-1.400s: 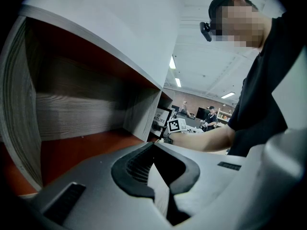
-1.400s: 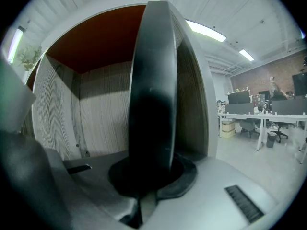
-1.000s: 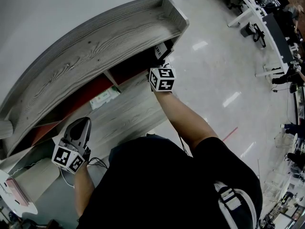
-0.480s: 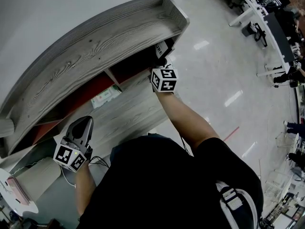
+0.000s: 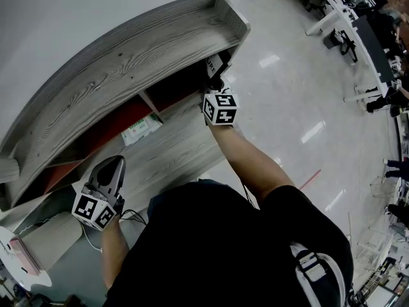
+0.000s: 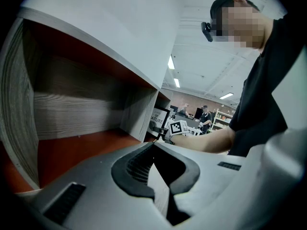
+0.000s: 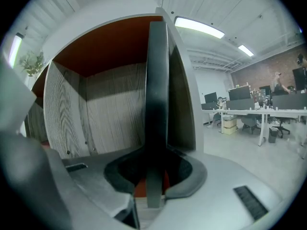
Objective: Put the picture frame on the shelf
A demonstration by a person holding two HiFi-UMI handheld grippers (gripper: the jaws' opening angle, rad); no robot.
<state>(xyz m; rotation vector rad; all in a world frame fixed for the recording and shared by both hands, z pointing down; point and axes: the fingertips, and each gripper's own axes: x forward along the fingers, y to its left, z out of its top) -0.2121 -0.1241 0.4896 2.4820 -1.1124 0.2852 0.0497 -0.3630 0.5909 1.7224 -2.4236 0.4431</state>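
The grey wood-grain shelf (image 5: 128,62) has red-lined compartments. A black picture frame (image 5: 217,64) with a white printed sheet stands in the rightmost compartment. In the right gripper view I see the frame (image 7: 156,104) edge on and upright. My right gripper (image 5: 214,82) reaches into that compartment. The right gripper (image 7: 154,176) has the frame's edge between its jaws, which are opening, with slim gaps at both sides. My left gripper (image 5: 110,168) hangs low at the left, shut on nothing, its tips (image 6: 153,145) meeting before an empty red compartment. The frame (image 6: 158,120) shows far off there.
A white and green packet (image 5: 140,130) lies on the lower shelf board. A round white table (image 5: 19,261) with a pink item sits at the bottom left. Desks and chairs (image 5: 358,31) stand far right across the glossy floor (image 5: 300,107).
My right gripper has edged slightly farther toward the right compartment. The left gripper has barely shifted.
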